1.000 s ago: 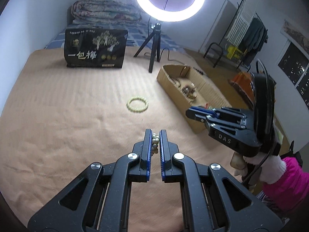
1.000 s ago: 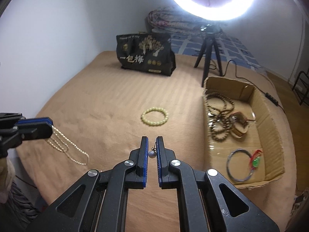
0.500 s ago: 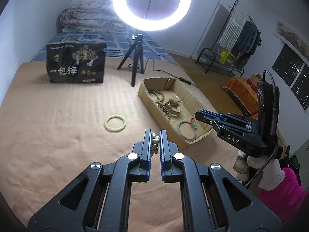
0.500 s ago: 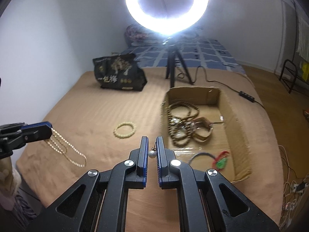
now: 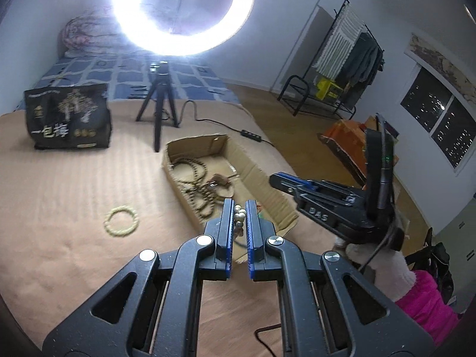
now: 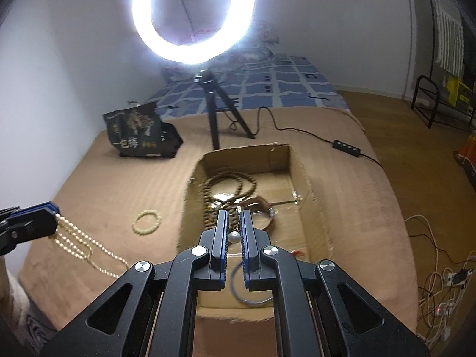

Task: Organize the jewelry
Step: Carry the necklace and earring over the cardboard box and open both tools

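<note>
My left gripper (image 5: pixel 239 205) is shut on a pearl necklace (image 5: pixel 239 216), over the near left corner of the cardboard box (image 5: pixel 267 199). In the right wrist view the necklace's strands (image 6: pixel 78 241) hang from the left gripper (image 6: pixel 47 217) above the tan bedspread. My right gripper (image 6: pixel 234 217) is shut on a small pearl pendant (image 6: pixel 234 236) and hovers over the box (image 6: pixel 247 160). Brown bead strands (image 6: pixel 226 187) and a thin bangle (image 6: pixel 253 293) lie inside. A pale yellow bead bracelet (image 6: pixel 146 221) rests on the bedspread left of the box.
A ring light on a black tripod (image 6: pixel 214 116) stands behind the box, its cable and controller (image 6: pixel 346 148) trailing right. A black bag (image 6: pixel 141 132) sits at the back left. Cables lie on the floor (image 6: pixel 440 282) past the bed's right edge.
Both grippers have moved to the right and a little up, toward the box. The box now lies under the right gripper's tips, and the yellow bracelet has slid left in both views.
</note>
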### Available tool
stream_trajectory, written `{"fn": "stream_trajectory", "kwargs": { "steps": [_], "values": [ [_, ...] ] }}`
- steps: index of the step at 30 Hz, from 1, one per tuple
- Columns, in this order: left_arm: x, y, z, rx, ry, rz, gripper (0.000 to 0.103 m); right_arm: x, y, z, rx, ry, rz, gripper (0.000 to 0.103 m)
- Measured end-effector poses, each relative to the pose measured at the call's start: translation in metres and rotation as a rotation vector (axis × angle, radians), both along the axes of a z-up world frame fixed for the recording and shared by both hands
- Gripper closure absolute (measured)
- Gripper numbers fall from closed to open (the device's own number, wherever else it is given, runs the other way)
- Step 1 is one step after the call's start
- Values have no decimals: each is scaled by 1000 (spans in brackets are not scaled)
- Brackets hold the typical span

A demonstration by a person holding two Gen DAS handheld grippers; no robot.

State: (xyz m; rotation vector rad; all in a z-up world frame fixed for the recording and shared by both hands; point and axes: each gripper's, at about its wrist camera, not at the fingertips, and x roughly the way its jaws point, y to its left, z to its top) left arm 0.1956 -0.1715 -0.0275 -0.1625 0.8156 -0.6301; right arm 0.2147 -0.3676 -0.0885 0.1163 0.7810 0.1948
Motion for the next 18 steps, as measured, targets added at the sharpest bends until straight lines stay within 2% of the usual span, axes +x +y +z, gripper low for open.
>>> {"fn": "stream_trajectory", "kwargs": {
  "steps": [5, 18],
  "values": [
    [9, -23, -4, -7, 2, -22, 98, 16, -13, -10, -1, 24, -16, 96],
    [42, -51, -42, -3, 97, -19, 98, 34, -22, -33, -1, 73, -19, 96]
  ]
}}
